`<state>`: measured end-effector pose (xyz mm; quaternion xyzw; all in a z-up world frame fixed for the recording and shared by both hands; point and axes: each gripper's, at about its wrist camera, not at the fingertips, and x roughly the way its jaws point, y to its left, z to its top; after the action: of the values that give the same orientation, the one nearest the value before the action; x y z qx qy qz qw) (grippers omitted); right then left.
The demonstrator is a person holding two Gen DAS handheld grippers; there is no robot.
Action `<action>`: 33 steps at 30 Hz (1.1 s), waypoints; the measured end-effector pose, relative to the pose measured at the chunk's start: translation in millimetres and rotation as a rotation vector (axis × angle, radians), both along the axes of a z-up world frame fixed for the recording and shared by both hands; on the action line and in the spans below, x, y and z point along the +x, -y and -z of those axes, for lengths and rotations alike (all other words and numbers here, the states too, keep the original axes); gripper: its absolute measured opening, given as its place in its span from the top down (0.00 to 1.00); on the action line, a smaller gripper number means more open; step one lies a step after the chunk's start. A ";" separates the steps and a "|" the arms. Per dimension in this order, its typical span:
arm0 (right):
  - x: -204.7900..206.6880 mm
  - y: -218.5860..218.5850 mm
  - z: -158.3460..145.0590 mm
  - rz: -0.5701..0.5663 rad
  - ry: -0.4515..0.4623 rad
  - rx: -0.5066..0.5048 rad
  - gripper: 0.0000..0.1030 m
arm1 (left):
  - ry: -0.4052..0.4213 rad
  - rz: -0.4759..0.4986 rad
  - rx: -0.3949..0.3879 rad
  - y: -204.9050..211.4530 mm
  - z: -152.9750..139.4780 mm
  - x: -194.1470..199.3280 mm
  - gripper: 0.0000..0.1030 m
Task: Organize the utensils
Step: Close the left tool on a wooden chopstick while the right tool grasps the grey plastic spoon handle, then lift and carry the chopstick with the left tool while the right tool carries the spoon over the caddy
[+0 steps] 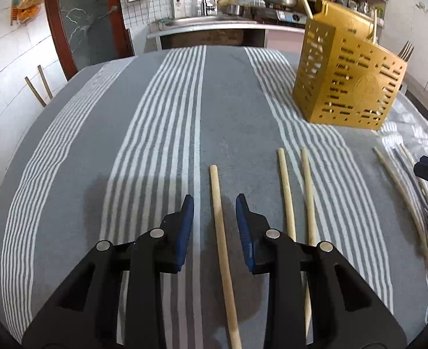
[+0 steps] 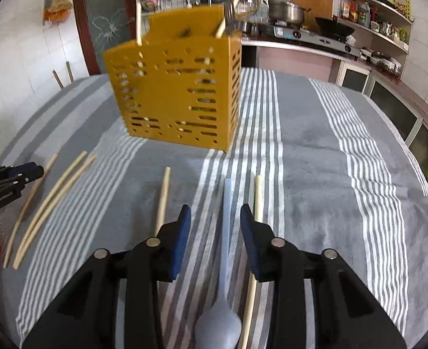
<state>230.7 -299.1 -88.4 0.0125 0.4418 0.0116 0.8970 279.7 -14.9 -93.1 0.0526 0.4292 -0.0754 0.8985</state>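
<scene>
Both jaw sets open, empty: our left gripper (image 1: 215, 203) straddles a chopstick (image 1: 221, 238) lengthwise; right gripper (image 2: 215, 213) straddles the spoon (image 2: 225, 261).

Black tongs (image 1: 215, 203) w/ blue pads (image 1: 186, 226), silver screws.

I noted pale chopsticks (image 1: 222, 250) and a grey spoon (image 2: 224, 285) lying flat; the perforated yellow holder (image 2: 176, 93) stood upright, holding a fork (image 1: 405, 51).
</scene>
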 end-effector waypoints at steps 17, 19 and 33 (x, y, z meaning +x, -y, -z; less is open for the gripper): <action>32.5 -5.4 21.3 0.012 -0.130 -0.039 0.76 | -0.089 0.014 0.009 4.3 15.6 27.3 0.75; 32.5 -6.2 21.8 0.008 -0.130 -0.032 0.81 | -0.092 0.011 0.011 4.1 15.6 27.3 0.79; 34.5 9.2 4.1 -0.004 -0.072 0.049 0.93 | -0.079 0.015 -0.025 3.6 2.4 27.0 0.96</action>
<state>265.1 -308.3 -92.5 0.0339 0.4733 0.0239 0.8799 306.8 -18.6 -95.6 0.0414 0.4629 -0.0894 0.8809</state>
